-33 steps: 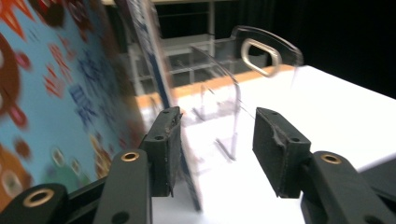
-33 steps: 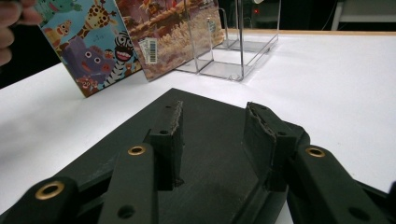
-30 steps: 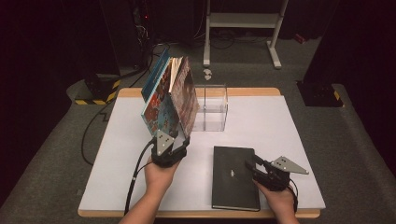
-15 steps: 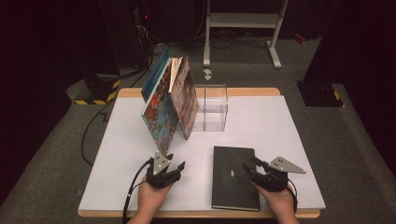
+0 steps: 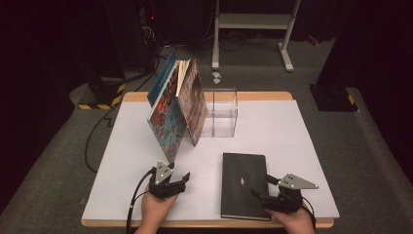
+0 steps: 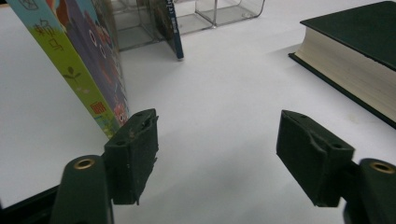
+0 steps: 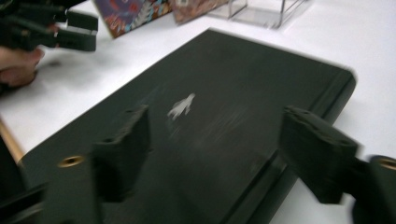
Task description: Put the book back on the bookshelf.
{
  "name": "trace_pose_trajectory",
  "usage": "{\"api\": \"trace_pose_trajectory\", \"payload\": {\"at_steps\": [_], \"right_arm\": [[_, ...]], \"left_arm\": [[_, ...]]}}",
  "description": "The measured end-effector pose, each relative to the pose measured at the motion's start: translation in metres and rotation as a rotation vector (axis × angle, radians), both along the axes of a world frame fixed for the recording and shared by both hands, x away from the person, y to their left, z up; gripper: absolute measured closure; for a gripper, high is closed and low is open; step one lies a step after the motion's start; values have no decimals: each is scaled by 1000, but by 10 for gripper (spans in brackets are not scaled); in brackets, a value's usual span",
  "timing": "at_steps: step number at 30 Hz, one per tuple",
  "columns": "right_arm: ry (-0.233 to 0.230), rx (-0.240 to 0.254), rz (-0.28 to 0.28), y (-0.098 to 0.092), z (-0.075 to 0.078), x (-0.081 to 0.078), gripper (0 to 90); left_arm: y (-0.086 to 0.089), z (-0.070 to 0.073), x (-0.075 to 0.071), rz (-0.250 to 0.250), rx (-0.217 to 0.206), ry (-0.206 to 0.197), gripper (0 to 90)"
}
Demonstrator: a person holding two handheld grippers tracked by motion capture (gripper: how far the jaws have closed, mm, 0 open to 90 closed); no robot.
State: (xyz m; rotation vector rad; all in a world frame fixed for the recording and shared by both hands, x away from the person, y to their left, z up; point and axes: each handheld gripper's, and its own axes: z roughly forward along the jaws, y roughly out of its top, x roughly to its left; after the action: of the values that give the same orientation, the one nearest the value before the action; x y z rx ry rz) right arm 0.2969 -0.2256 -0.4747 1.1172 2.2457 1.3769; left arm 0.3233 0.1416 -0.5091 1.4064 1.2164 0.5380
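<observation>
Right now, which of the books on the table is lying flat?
The black book, flat on the table beside the right gripper. The colourful picture books stand tilted against the clear holder.

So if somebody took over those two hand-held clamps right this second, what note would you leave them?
Left gripper: open, nothing between the jaws, which have just been opening; low over the table in front of the picture books.
Right gripper: open, jaws just widened, over the near right corner of the black book, not gripping it.
Picture books lean against the clear organiser.
Done: picture books stood up.
Left: probably the black book, lying flat.
</observation>
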Motion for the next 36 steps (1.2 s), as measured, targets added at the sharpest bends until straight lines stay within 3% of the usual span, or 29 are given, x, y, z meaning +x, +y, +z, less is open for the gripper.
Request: {"api": "trace_pose_trajectory", "payload": {"at_steps": [6,14,19,22,36], "right_arm": [[23,-14,41,-1,1,-19,105],[66,-85,58,-5,-11,-41,84],[69,-92,82,-5,-13,-42,84],[54,-123,98,-4,-15,-43,83],[34,-123,105,-3,-17,-40,68]], "left_arm": [[-1,0,-2,-13,5,-11,202],[0,0,-2,-10,2,-18,181],[0,0,-3,-11,10,-19,186],[0,0,-3,-11,4,-20,187],[-1,0,-2,-20,10,-17,194]]}}
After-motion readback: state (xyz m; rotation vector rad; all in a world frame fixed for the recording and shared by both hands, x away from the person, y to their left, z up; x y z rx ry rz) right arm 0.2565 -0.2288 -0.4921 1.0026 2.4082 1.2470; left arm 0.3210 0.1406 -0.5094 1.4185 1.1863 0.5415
